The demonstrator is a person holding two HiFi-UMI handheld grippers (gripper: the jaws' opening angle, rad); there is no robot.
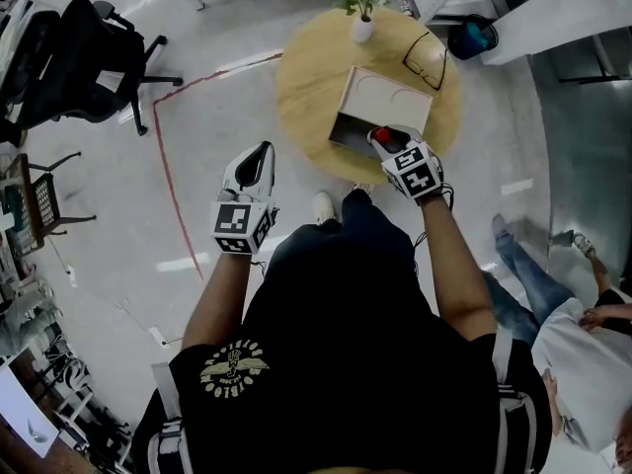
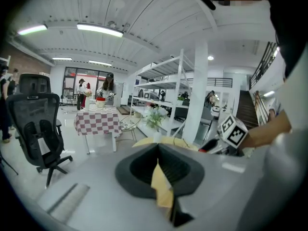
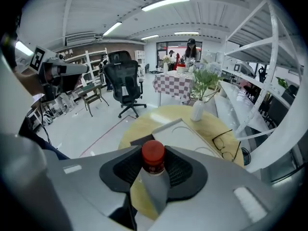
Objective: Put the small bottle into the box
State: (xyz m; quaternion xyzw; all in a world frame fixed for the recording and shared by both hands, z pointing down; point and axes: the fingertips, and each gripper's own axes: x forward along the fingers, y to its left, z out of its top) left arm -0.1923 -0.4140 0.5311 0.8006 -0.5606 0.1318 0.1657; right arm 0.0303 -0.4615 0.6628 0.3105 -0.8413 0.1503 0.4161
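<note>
My right gripper (image 1: 388,143) is shut on the small bottle (image 1: 381,134), which has a red cap. It holds the bottle just in front of the dark open side of the pale box (image 1: 385,102) on the round wooden table (image 1: 306,77). The right gripper view has the red-capped bottle (image 3: 153,154) upright between the jaws of this gripper (image 3: 153,166), with the box (image 3: 185,134) a short way beyond it. My left gripper (image 1: 259,161) hangs over the floor left of the table, its jaws together and empty. The left gripper (image 2: 158,149) points toward the table.
A white vase of flowers (image 1: 362,26) and a pair of glasses (image 1: 427,59) lie on the table behind the box. A black office chair (image 1: 79,57) stands at the far left, beside a red line (image 1: 163,156) on the floor. A seated person's legs (image 1: 528,275) are at the right.
</note>
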